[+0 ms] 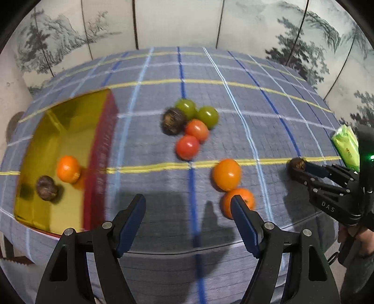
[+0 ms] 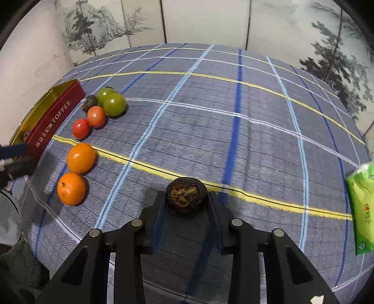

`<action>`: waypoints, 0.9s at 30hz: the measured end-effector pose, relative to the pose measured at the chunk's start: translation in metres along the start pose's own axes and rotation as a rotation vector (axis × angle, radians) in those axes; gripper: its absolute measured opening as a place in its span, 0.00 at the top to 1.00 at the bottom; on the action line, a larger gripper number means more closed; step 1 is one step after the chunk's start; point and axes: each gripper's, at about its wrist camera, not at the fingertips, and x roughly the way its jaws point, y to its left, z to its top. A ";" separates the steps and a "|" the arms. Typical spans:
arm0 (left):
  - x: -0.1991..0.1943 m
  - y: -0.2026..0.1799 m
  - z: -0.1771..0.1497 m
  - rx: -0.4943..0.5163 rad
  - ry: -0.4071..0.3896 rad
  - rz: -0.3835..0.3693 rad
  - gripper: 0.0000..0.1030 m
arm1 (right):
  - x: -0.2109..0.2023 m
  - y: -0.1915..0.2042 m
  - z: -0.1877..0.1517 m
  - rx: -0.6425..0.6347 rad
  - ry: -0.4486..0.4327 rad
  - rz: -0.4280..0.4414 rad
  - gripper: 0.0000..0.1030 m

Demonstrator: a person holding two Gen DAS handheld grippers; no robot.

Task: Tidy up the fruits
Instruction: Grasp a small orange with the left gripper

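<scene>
My right gripper [image 2: 186, 196] is shut on a dark brown wrinkled fruit [image 2: 186, 201] just above the checked cloth; the left wrist view shows that grip at the far right [image 1: 296, 165]. My left gripper [image 1: 188, 201] stands open with nothing between its fingers, its right fingertip in front of an orange [image 1: 245, 196]. A second orange [image 1: 226, 174] lies just behind. Further back cluster two red tomatoes [image 1: 187, 146], two green ones [image 1: 208, 116] and a dark fruit [image 1: 173, 121]. The red tin [image 1: 102, 152] on the left holds an orange [image 1: 68, 168] and a dark fruit [image 1: 46, 188].
A green packet [image 2: 361, 210] lies at the table's right edge. A painted folding screen [image 2: 210, 21] stands behind the table. A person's hand [image 1: 355, 238] holds the right gripper at the lower right. The cloth's near edge [image 1: 187, 251] runs just under my left fingers.
</scene>
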 end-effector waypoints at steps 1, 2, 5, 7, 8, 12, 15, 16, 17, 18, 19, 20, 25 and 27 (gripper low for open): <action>0.003 -0.004 -0.001 -0.003 0.012 -0.011 0.27 | -0.001 -0.003 -0.001 0.003 0.000 -0.004 0.68; 0.005 -0.008 -0.001 -0.003 0.023 -0.025 0.27 | -0.001 -0.004 -0.002 0.004 0.001 -0.008 0.68; 0.010 -0.021 -0.003 0.000 0.039 -0.045 0.27 | -0.002 -0.010 -0.005 0.006 -0.002 -0.010 0.68; 0.014 -0.030 -0.003 0.008 0.050 -0.050 0.27 | -0.002 -0.012 -0.006 0.011 -0.006 -0.004 0.68; 0.016 -0.033 -0.004 0.012 0.054 -0.050 0.27 | -0.003 -0.013 -0.006 0.013 -0.009 0.000 0.68; 0.027 -0.041 -0.004 0.013 0.068 -0.026 0.27 | -0.003 -0.014 -0.008 0.011 -0.017 0.007 0.68; 0.034 -0.040 -0.003 -0.009 0.080 -0.008 0.27 | -0.003 -0.014 -0.008 0.005 -0.014 0.012 0.68; 0.035 -0.041 -0.003 -0.009 0.081 -0.004 0.27 | -0.003 -0.013 -0.008 0.003 -0.013 0.013 0.68; 0.037 -0.041 -0.002 -0.006 0.083 0.003 0.27 | -0.003 -0.014 -0.009 -0.002 -0.013 0.016 0.68; 0.039 -0.042 -0.002 -0.002 0.085 0.009 0.27 | -0.003 -0.014 -0.008 -0.007 -0.011 0.023 0.68; 0.041 -0.043 -0.003 0.001 0.084 0.012 0.27 | -0.003 -0.015 -0.008 -0.011 -0.010 0.025 0.68; 0.042 -0.044 -0.003 0.005 0.085 0.017 0.28 | -0.003 -0.016 -0.007 -0.016 -0.009 0.023 0.68; 0.049 -0.045 -0.004 0.009 0.102 0.025 0.34 | -0.003 -0.022 -0.006 -0.022 -0.007 0.013 0.68; 0.049 -0.047 -0.004 0.019 0.096 0.033 0.37 | -0.003 -0.023 -0.007 -0.016 -0.010 0.020 0.68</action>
